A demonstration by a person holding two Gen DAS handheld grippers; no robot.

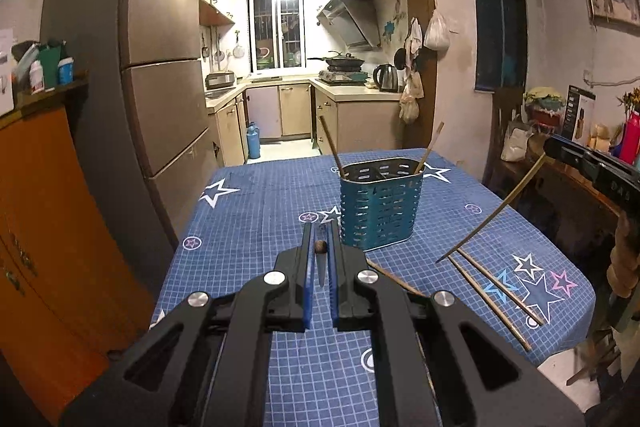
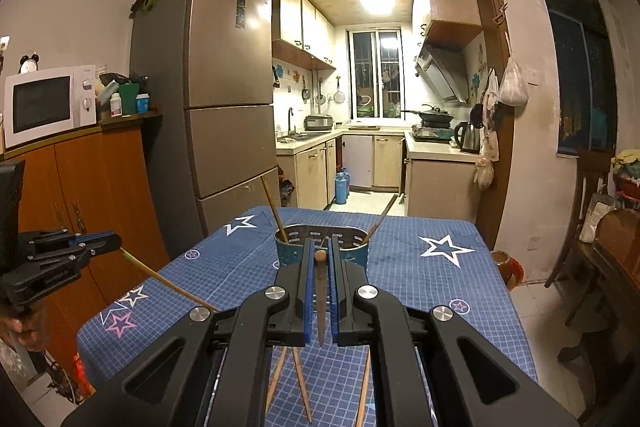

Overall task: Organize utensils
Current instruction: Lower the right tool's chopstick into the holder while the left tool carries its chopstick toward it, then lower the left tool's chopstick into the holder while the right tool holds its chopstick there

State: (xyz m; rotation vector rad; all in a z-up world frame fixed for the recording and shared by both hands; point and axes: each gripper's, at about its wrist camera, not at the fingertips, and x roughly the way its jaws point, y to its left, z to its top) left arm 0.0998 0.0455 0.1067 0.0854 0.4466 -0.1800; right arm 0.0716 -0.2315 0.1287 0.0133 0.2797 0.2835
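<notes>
At the lower centre of each wrist view, the left claw (image 1: pixel 319 247) and the right claw (image 2: pixel 320 259) are each pinched on one chopstick (image 1: pixel 321 269), held above the surface (image 1: pixel 256 211). Loose chopsticks (image 1: pixel 498 293) lie at lower right. Further back, at frame centre, the blue holder (image 1: pixel 380 203) has two sticks in it.
</notes>
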